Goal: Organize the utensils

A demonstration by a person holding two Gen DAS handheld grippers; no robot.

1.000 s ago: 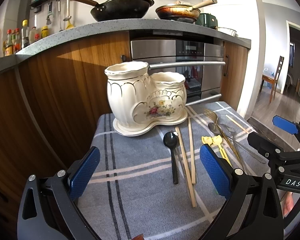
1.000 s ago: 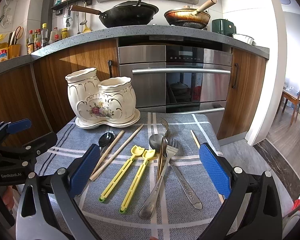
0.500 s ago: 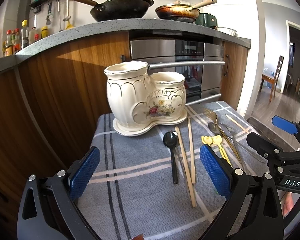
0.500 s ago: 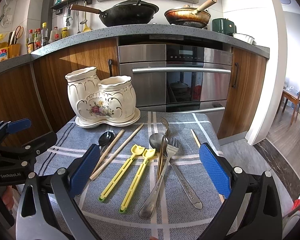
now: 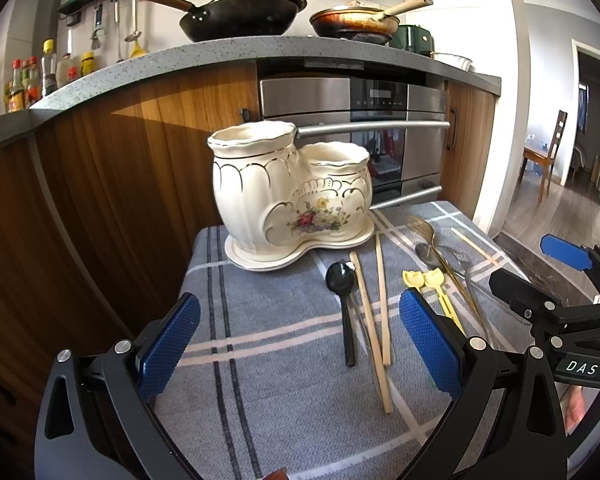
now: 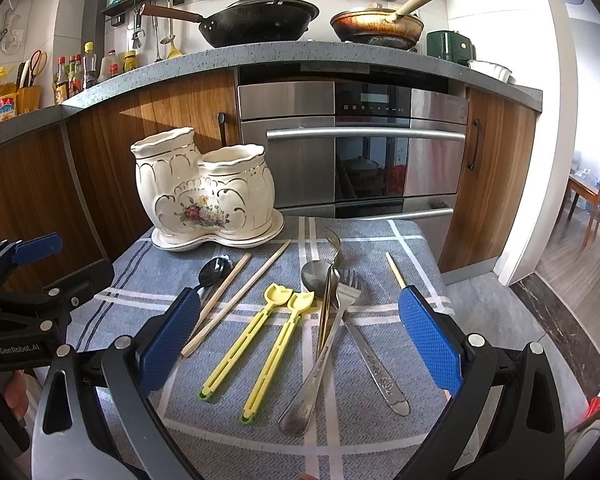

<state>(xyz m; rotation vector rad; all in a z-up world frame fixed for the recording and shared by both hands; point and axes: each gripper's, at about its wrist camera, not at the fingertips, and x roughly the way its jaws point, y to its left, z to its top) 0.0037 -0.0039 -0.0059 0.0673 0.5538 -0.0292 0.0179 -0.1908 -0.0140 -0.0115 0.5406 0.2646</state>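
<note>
Utensils loose on cloth point(image 6: 380, 432): black spoon point(image 5: 342, 292), wooden chopsticks point(image 6: 236, 296), yellow pair point(image 6: 260, 336), steel fork point(image 6: 324, 344), spoon point(image 6: 356, 328). Ceramic holder point(image 6: 204, 192) behind them. We hold left gripper point(image 5: 298, 346) and right gripper point(image 6: 298, 340) wide open, gripping nothing, above cloth.

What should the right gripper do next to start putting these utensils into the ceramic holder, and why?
Probably lower the right gripper onto the yellow chopsticks. It is open and empty, and that pair lies almost straight ahead between its fingers, clear of the overlapping fork and spoons. The ceramic holder stands upright; no utensils show above its rims. The left gripper is open too.
</note>
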